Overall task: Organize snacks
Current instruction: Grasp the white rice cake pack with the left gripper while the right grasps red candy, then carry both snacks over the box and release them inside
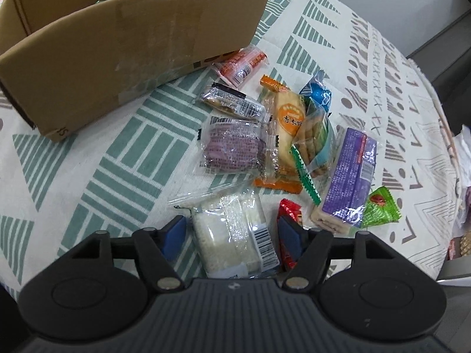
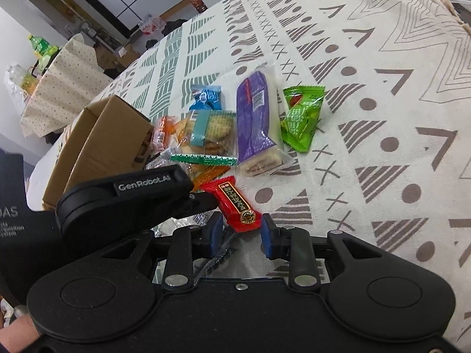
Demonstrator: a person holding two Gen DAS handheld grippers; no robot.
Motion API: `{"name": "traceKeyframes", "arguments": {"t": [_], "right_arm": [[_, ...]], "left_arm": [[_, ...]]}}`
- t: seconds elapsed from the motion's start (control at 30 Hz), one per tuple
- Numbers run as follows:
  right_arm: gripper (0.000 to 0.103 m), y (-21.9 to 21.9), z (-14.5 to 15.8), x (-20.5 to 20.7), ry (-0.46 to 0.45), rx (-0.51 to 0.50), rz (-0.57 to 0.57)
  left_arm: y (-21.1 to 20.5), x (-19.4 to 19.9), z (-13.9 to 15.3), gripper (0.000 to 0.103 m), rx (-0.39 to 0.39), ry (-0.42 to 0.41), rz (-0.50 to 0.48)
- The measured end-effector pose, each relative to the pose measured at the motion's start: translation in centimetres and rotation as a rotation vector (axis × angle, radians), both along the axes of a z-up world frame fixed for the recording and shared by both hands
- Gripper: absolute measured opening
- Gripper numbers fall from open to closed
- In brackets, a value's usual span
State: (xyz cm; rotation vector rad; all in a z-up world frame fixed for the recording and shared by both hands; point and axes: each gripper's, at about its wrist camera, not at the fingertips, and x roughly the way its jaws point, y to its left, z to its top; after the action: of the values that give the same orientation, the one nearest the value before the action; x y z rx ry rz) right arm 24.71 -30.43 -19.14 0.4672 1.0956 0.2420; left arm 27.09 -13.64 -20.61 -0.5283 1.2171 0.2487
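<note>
A pile of wrapped snacks lies on the patterned tablecloth beside an open cardboard box (image 1: pixel 117 44). My left gripper (image 1: pixel 232 235) is open, its blue pads either side of a clear-wrapped white rice cake pack (image 1: pixel 232 235). My right gripper (image 2: pixel 240 234) is open around the near end of a red snack bar (image 2: pixel 235 203); the bar also shows in the left wrist view (image 1: pixel 290 229). The left gripper's body (image 2: pixel 123 203) shows just left of it. A purple pack (image 1: pixel 350 176), a green packet (image 2: pixel 300 117) and an orange rice cracker (image 1: pixel 287 135) lie further out.
The box (image 2: pixel 97 147) stands at the left of the pile. A blue candy (image 2: pixel 206 97), a purple bun pack (image 1: pixel 232 147) and a red-orange sausage wrapper (image 1: pixel 241 64) lie in the pile. The table edge runs at the right (image 1: pixel 441 161). Another table with bottles (image 2: pixel 44 50) stands beyond.
</note>
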Motion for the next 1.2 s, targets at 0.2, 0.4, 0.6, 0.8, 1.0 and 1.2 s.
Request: {"name": "traceKeyframes", "arguments": {"t": [0.2,0.4,0.6,0.8,1.0,1.2], "right_arm": [[0.030,1.2,-0.5,0.5,-0.001,-0.030,0.033],[0.030,1.7,-0.8,0.9,-0.007,-0.071,0.039],[0.039,3.3,-0.8,1.2,-0.026,-0.116,0.093],[0.041,5.1,-0.7,1.0,-0.059,-0.198,0.149],[0.027,5.8,-0.9,0.6,-0.063,-0.248,0.189],[0.023,5.5,0.0,0.0,-0.070,-0.205,0.179]], "left_arm": [[0.1,0.5,0.1,0.065,0.042,0.036,-0.042],[1.2,0.3,0.1,0.059,0.051,0.052,-0.047],[2.6,-0.3,0.3,0.052,0.032,0.045,-0.045],[4.4,-1.4,0.7,0.050,0.017,0.038,-0.015],[5.9,-2.4,1.3,0.049,0.013,0.027,0.010],[6.7,-3.5,3.0,0.048,-0.006,-0.007,0.005]]}}
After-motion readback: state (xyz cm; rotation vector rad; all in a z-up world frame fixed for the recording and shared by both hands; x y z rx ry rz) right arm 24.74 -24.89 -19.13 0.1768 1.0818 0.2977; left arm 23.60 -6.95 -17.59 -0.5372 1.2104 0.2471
